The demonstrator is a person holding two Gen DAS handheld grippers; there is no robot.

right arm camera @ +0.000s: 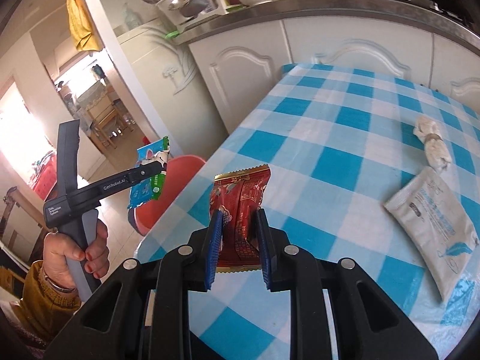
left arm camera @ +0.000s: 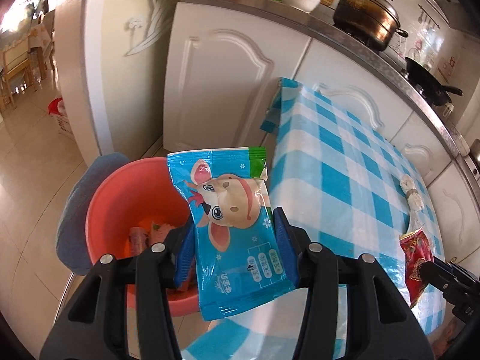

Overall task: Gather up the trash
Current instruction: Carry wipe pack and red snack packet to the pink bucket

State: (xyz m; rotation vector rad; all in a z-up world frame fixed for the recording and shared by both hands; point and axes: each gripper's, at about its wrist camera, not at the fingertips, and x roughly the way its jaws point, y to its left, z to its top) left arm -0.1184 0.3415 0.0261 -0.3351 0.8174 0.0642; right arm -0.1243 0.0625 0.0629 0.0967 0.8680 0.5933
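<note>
The left claw (left arm camera: 234, 240) pinches a blue cow-print wrapper (left arm camera: 231, 210) above the red basin (left arm camera: 120, 198); the right claw (right arm camera: 238, 240) pinches a red snack wrapper (right arm camera: 240, 204) over the bench (right arm camera: 345, 138).

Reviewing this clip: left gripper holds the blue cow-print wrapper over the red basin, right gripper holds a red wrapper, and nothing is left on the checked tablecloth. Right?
Not quite: the checked tablecloth is not cleared. The right wrist view shows a grey-white packet and a crumpled white scrap lying on it. The rest stands: the left gripper holds the blue cow-print wrapper over the red basin, and the right gripper holds the red wrapper.
</note>
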